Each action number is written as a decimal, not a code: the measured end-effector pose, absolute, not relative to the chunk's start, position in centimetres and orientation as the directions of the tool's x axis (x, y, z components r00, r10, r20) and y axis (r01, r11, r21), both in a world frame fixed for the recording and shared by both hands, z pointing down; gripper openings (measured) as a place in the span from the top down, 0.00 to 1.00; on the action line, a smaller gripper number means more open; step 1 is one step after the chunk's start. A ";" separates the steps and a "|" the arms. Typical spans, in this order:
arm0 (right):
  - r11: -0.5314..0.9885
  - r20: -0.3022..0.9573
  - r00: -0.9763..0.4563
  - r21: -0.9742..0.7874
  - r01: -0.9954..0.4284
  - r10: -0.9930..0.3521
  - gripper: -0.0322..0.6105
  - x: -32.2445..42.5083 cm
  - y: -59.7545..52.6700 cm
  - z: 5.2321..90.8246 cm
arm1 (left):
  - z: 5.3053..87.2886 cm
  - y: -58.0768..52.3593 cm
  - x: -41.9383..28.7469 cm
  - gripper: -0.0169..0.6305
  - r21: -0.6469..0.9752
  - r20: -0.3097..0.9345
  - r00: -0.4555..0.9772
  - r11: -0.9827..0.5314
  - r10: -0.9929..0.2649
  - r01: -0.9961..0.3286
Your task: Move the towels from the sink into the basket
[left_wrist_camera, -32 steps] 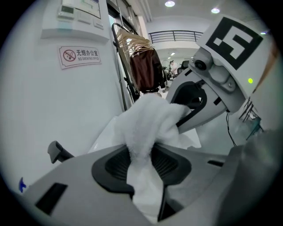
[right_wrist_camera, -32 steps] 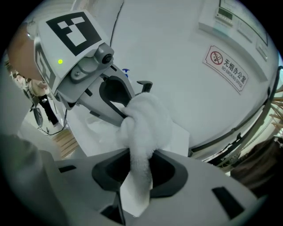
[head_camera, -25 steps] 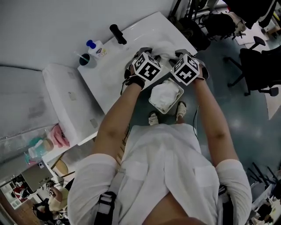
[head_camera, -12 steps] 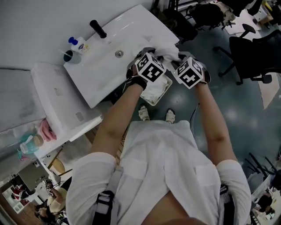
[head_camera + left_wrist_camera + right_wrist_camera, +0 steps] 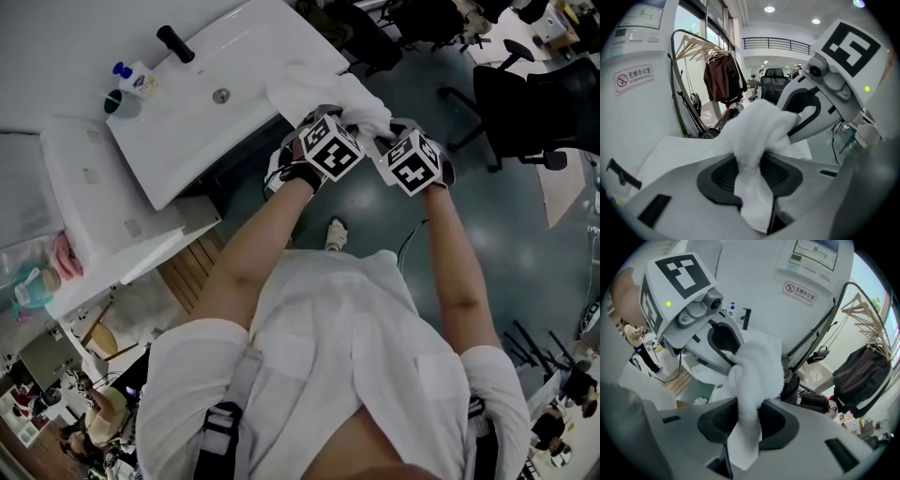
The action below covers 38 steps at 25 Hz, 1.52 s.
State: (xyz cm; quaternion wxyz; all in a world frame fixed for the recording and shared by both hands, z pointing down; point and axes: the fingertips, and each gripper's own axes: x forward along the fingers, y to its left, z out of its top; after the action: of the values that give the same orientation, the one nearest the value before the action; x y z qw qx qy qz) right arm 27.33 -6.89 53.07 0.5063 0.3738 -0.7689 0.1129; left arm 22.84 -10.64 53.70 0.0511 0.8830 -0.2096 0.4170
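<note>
Moved since earlier: both hands and the towel have swung off the sink basin, past its front corner and out over the floor. The sink now sits further up and left in the head view. The basket, seen under the hands before, is out of sight.
Towel (image 5: pixel 323 92): white and bunched, strung between the two tools, in the air just beside the corner of the sink (image 5: pixel 187 127). Whether its far end brushes the rim, cannot tell.
Left tool (image 5: pixel 751 176): clenched on a fold of towel, with cloth squeezed between the dark pads and a tail poking out behind them.
Right tool (image 5: pixel 749 425): likewise clenched on a fold, close beside the left one.
Basin: drain (image 5: pixel 221 95) bare, no cloth seen inside.
Handling (judged): soft, limp and light, heavier if damp. Not fragile, and the terry pile grips well, so slip is unlikely.
Where to hold: a thick gathered fold, at two spaced points as now, so the tails stay short.
Step (judged): carrying. Next comes lowering over the basket and letting go with both tools.
Risk: a trailing end snags the sink corner or lands outside the basket.
</note>
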 end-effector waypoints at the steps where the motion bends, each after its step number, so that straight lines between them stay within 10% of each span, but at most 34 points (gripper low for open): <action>1: 0.694 0.867 -0.203 0.202 -0.691 -0.454 0.74 28.0 -6.3 53.4 | 54.1 -10.0 23.6 0.75 -0.074 0.761 0.566 -0.909 -0.317 -0.410; 17: 0.664 0.907 -0.160 0.156 -0.731 -0.388 0.74 36.3 0.2 57.2 | 58.5 -3.7 32.1 0.75 0.027 0.788 0.585 -0.939 -0.191 -0.344; 38: 0.834 0.916 -0.316 0.034 -0.551 -0.246 0.74 21.7 -3.5 61.6 | 62.7 -6.2 16.8 0.74 0.066 0.860 0.460 -0.845 -0.221 -0.530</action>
State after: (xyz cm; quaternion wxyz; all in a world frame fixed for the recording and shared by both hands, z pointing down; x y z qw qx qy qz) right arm 21.65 -3.53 61.59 0.5289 0.2495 -0.7983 0.1442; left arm 16.80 -6.17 62.68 0.1649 0.8382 -0.2239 0.4691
